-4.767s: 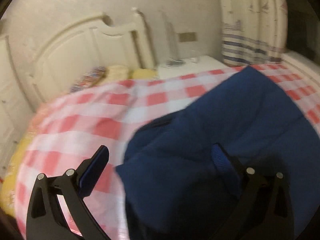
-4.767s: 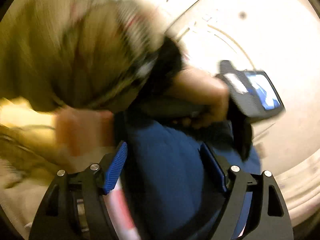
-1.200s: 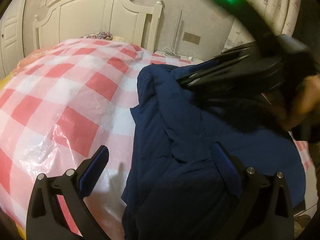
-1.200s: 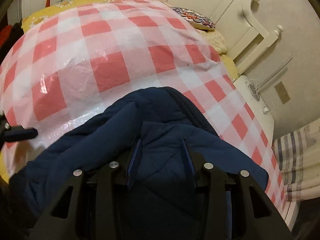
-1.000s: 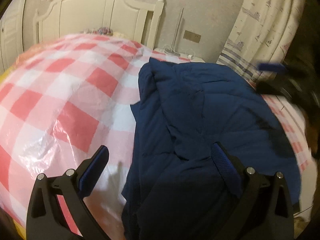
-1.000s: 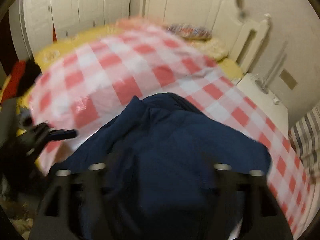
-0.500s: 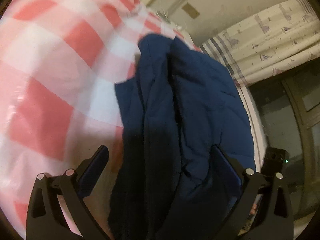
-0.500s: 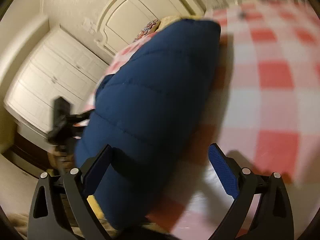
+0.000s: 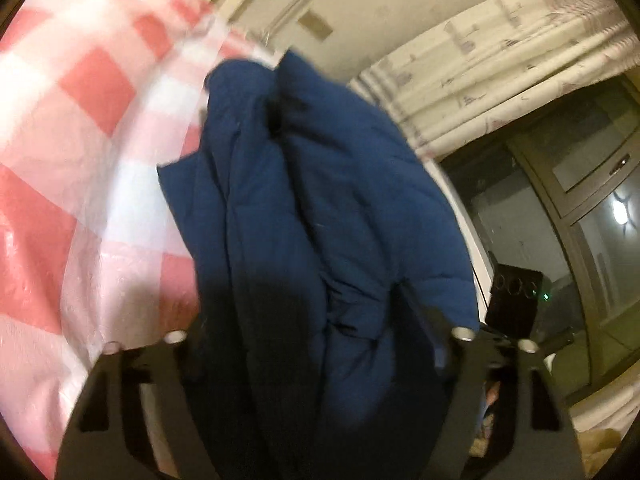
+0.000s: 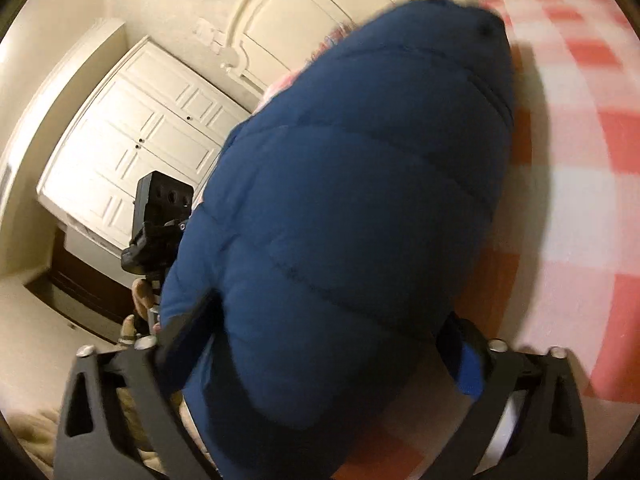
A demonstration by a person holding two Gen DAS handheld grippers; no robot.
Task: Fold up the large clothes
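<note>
A puffy dark blue jacket (image 9: 320, 184) lies bunched lengthwise on the red-and-white checked bed cover (image 9: 80, 140). My left gripper (image 9: 312, 320) has the jacket's near end filling the gap between its closing jaws, and the fabric bulges over both fingers. In the right wrist view the same jacket (image 10: 360, 200) is a thick quilted roll. My right gripper (image 10: 320, 344) straddles its other end with jaws closing. Its blue right pad (image 10: 468, 372) still shows beside the fabric. Each view shows the other gripper's black body at the far end.
A white headboard (image 10: 320, 32) and white wardrobe doors (image 10: 132, 152) stand behind the bed. Curtains (image 9: 500, 60) and a dark window (image 9: 560, 220) lie on the other side. A hand (image 10: 140, 300) holds the left gripper's body (image 10: 160, 216). The checked cover (image 10: 580, 160) lies beside the jacket.
Both grippers dropped and tilted down onto opposite ends of the jacket. The left jaws narrowed onto the bunched fabric. The right jaws moved from beside the roll to around it.
</note>
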